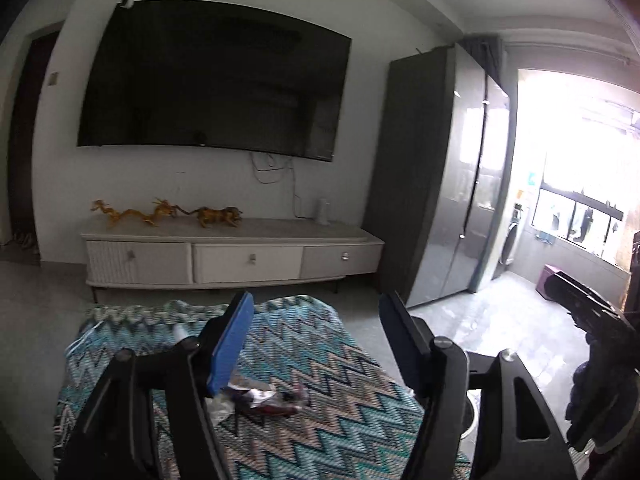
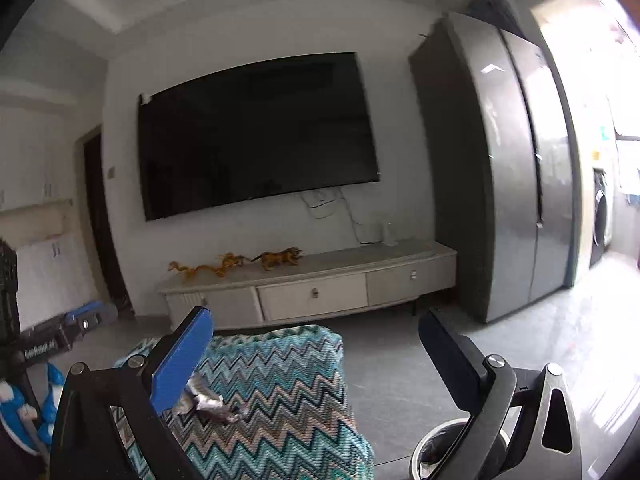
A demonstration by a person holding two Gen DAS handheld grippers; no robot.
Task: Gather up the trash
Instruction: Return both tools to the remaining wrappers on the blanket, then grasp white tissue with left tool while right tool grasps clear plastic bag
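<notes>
The left gripper (image 1: 316,316) is holding its jaws wide apart, nothing between them. In the left wrist view a crumpled wrapper (image 1: 266,398), silver and dark red, is lying on the zigzag-patterned blanket (image 1: 320,364) below the gap, just beside the lower end of the blue-padded left finger (image 1: 232,344) and well short of the dark right finger (image 1: 400,336). Whether the blue pad is touching the wrapper cannot be told, as the finger is covering its near edge.

The right gripper (image 2: 316,340) is likewise standing with its jaws spread open and empty. In the right wrist view the same wrapper (image 2: 208,402) is showing as a silvery crumple on the blanket (image 2: 280,384), peeking out from behind the lower edge of the blue finger (image 2: 180,364), toward the left side of the gap. The other finger (image 2: 448,356) is hanging over the bare floor (image 2: 392,360), past the blanket's edge, and under it the rim of a round bin (image 2: 444,432) is sitting on the floor beside the blanket.

Beyond the blanket a low white TV cabinet (image 1: 240,256) is standing against the wall, carrying golden animal figurines (image 1: 160,212). A large dark television (image 1: 212,76) is hanging above it, and a tall grey refrigerator (image 1: 452,176) is standing to its right.
</notes>
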